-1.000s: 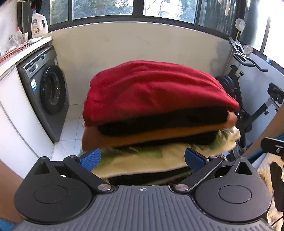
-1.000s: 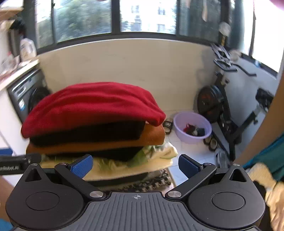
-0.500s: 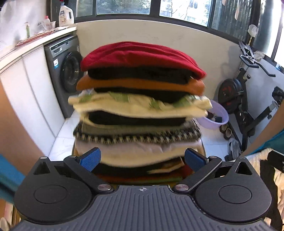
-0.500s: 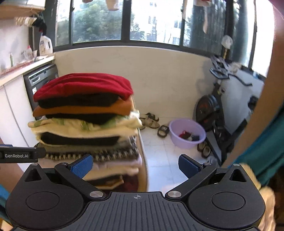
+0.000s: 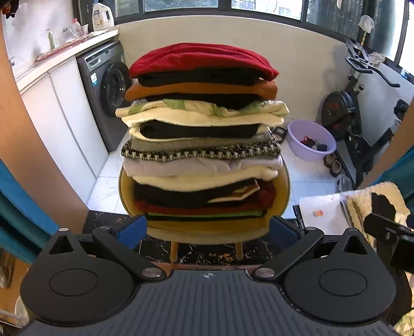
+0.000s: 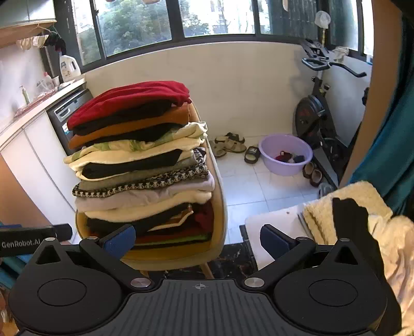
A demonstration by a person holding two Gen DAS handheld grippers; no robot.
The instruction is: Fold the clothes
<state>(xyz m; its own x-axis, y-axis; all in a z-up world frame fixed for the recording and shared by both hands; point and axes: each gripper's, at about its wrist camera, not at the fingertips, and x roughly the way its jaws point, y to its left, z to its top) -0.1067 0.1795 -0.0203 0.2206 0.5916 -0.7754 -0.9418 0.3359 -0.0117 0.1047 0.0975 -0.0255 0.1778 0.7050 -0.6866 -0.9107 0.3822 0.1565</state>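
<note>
Left wrist view: left gripper [image 5: 207, 231], blue-padded fingers [image 5: 131, 230] spread wide, nothing between them. The body between the finger arms is ribbed, with a small crosshair mark; no readable text there.
Straight ahead, framed between the fingers: yellow chair [image 5: 284, 186] on wooden legs, bearing a tall stack of folded clothes [image 5: 204, 134]. Top layer, a red garment [image 5: 201, 59]; beneath it black, then orange-brown, then cream with green print, then a black-and-white patterned knit, pale grey and dark layers at the base.
Beyond the right finger: a black part of the other tool, a cream fleece garment [image 5: 362, 199] lying unfolded over a white board [image 5: 323, 214].
Beyond the left finger: white cabinets, a grey washing machine [image 5: 108, 88] with a small label too small to read, and a detergent jug [image 5: 102, 18] on the counter; its print is illegible.
Farther right: lilac basin [image 5: 311, 140], exercise bike [image 5: 354, 103], white tiled floor, cream wall, dark-framed windows.

Right wrist view: right gripper [image 6: 198, 240], fingers likewise parted wide and empty. To the left of the left finger, a black bar reads "GenRobot.AI" [image 6: 20, 243].
The stack on the chair stands ahead of the left finger; the cream fleece with a black patch lies just beyond the right finger. Sandals [image 6: 230, 144] sit on the tiles far ahead, near the basin.
</note>
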